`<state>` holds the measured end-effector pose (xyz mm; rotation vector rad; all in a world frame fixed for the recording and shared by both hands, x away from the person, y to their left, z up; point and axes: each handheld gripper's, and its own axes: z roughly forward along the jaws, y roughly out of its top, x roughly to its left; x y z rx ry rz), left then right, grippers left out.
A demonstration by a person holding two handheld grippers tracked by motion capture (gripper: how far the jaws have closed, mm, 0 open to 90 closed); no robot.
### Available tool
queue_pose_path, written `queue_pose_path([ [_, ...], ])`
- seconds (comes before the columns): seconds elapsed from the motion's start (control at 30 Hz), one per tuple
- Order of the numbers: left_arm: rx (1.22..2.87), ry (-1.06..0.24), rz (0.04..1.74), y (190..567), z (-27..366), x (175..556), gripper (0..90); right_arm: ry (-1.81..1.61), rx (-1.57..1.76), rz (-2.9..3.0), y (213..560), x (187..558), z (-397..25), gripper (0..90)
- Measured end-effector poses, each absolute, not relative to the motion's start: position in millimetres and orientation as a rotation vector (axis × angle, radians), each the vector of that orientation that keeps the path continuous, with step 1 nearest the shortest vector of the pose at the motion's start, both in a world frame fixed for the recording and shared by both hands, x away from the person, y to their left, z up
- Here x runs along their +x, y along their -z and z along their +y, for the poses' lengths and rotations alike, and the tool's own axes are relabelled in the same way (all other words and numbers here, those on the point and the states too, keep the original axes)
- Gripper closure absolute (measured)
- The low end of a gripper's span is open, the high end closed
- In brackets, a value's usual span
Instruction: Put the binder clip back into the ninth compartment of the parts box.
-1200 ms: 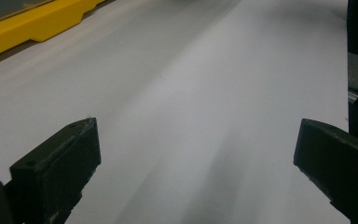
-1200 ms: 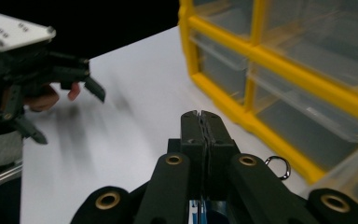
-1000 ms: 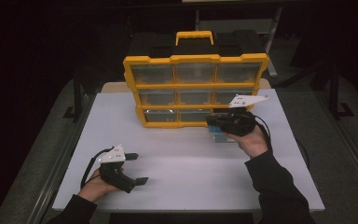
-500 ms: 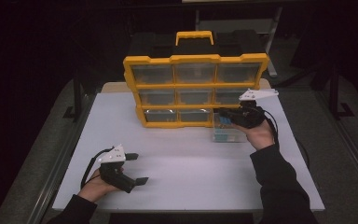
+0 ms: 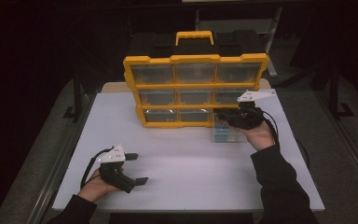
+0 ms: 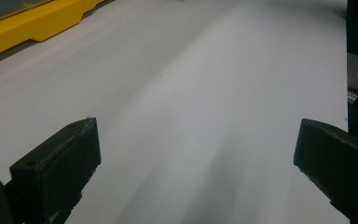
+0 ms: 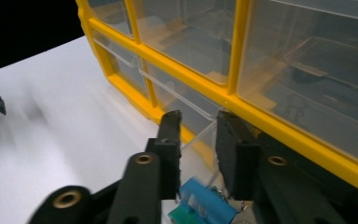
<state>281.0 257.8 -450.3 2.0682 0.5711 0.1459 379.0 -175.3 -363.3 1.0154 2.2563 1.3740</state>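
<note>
1. in the high view, the right gripper is held at the lower right corner of the yellow organiser, over a clear drawer that lies pulled out on the white desk. the left gripper is rested near the desk's front left edge, well apart, with open desk between the two.
2. in the left gripper view, the fingers are seen spread wide over bare desk, nothing between them.
3. in the right gripper view, the fingers are pinched on the drawer's clear front wall; blue items are seen inside. no writing can be read.
</note>
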Motion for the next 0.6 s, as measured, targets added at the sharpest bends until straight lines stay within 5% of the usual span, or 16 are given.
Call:
queue_pose_path([
  [0.6, 2.074, -0.142, 0.567, 450, 258, 280, 0.3, -1.316, 1.017, 2.268, 363, 344, -178, 31.4],
])
